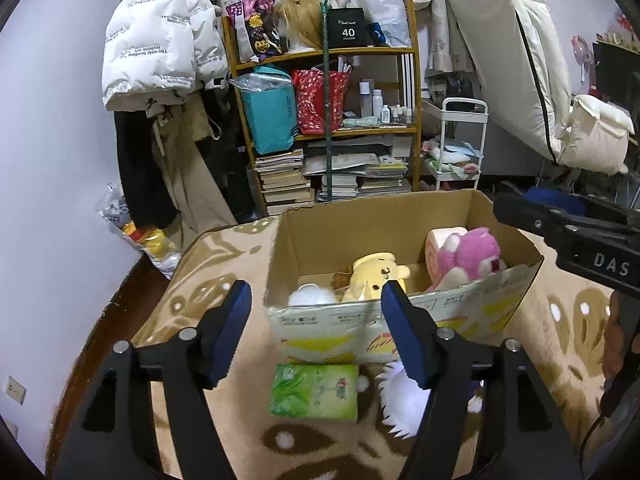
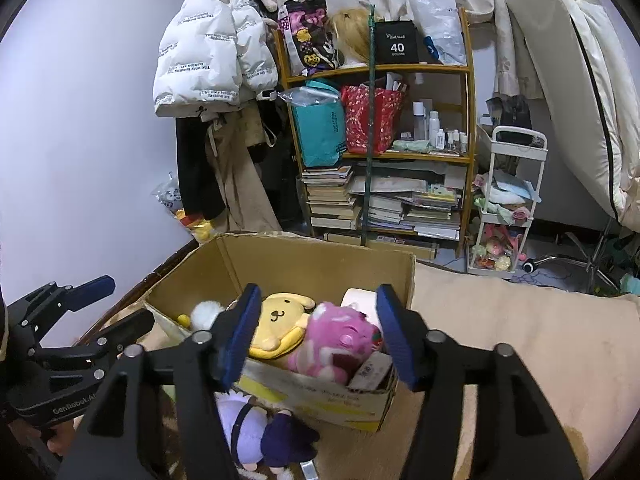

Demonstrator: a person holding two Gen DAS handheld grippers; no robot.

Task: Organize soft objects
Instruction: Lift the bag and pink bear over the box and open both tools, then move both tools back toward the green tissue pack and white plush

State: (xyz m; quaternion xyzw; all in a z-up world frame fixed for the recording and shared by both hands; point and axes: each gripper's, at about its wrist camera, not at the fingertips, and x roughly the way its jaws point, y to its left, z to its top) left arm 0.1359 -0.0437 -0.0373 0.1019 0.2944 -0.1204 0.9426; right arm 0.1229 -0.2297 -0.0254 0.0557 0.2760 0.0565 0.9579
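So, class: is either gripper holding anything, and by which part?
Nothing is held: the left gripper and right gripper are both open and empty.

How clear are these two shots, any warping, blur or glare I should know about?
Left wrist view: strong fisheye bending, dark corners; the shelf stays sharp, while the green tissue pack near the left gripper looks soft. Right wrist view: same warping; the doll below the right gripper is dim and slightly blurred. No harsh glare in either.

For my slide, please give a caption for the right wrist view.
Open right gripper above a cardboard box holding yellow plush and pink plush.
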